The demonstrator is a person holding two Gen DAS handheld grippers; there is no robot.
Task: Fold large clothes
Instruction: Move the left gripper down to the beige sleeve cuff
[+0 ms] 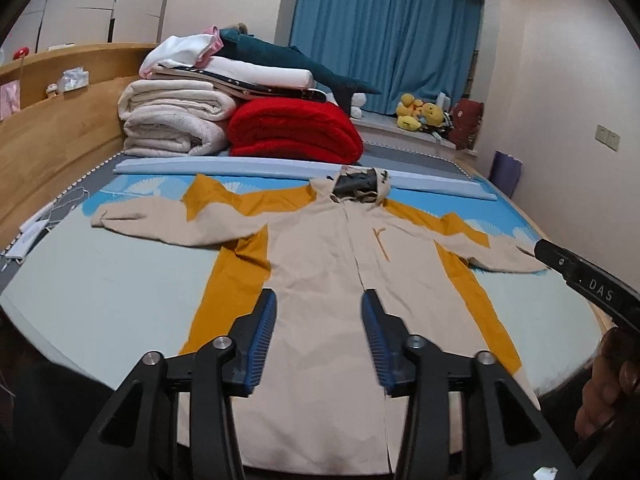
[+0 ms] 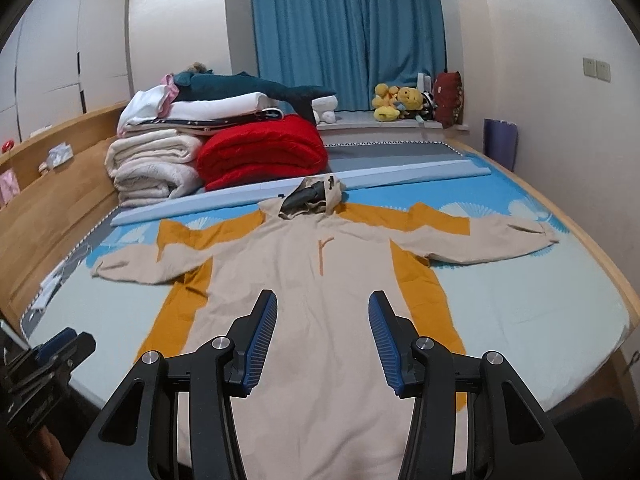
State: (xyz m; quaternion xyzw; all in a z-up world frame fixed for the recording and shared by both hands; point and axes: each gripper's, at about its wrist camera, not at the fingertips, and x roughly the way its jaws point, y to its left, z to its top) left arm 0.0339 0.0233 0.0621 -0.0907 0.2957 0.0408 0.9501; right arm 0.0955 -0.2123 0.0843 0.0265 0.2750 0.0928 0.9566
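Your coat [image 1: 320, 264] is lying flat and face up on the bed [image 1: 100, 280], hood [image 1: 360, 186] toward the far end, both sleeves spread wide to the sides, hem toward you. The front is looking closed and fairly smooth, with some wrinkling where the left sleeve [image 1: 160, 220] meets the body. No fold is showing yet, so you are sitting at the very start: spreading looks done, and judging by the layout, the sleeves, sides and length are all left to fold.

You are holding the left hand-held gripper [image 1: 319, 334] above the lower front of the coat, jaws partly open with nothing between them. The right hand-held gripper [image 2: 322, 336] is hovering likewise over the lower front, jaws about half open and empty. In the left view, its black body is showing at the right edge near the right sleeve [image 2: 500, 240].

Beyond the hood a pale blue strip [image 2: 280, 196] is running across the bed. Behind it folded blankets [image 1: 176, 120], a red quilt [image 1: 296, 132] and a plush shark [image 1: 288, 64] are piled against the wooden headboard [image 1: 52, 128]. A blue curtain [image 1: 384, 32] is covering the window, with plush toys [image 2: 396, 102] on the sill.
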